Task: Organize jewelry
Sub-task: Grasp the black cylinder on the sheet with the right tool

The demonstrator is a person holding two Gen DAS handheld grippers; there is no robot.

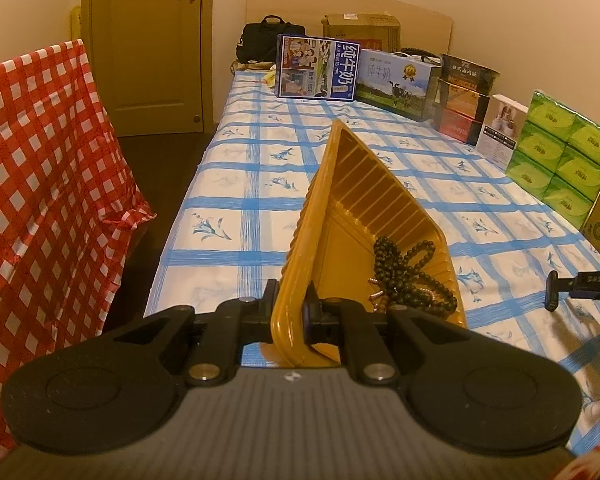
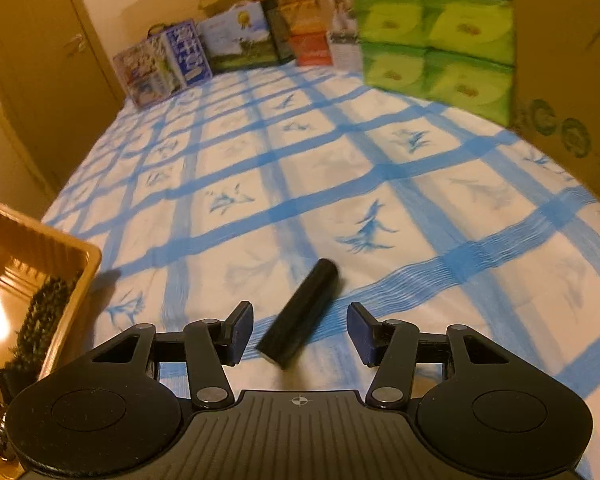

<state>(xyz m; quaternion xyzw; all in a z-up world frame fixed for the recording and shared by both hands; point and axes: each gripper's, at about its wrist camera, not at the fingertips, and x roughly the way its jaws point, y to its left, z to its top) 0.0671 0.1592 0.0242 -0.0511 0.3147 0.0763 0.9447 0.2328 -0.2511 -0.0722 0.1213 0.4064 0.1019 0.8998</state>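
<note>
A yellow ribbed plastic tray (image 1: 364,184) is tipped up on its side over the blue-checked tablecloth (image 1: 240,184). My left gripper (image 1: 291,312) is shut on its near rim. Dark bead strings (image 1: 416,276) lie heaped in the tray's low corner, with a few brownish beads beside them. In the right wrist view my right gripper (image 2: 300,332) stands open just above the cloth. A black cylinder (image 2: 304,316) lies slanted between its blue pads (image 2: 240,332), clear of both. The tray (image 2: 72,280) with the beads (image 2: 40,320) sits at the left edge of that view.
Milk cartons (image 1: 318,68), stacked snack boxes (image 1: 460,96) and green tissue packs (image 1: 556,152) line the table's far and right sides. A cardboard box (image 2: 568,80) stands at the right. A red-checked cloth (image 1: 40,200) hangs left of the table, across a dark gap.
</note>
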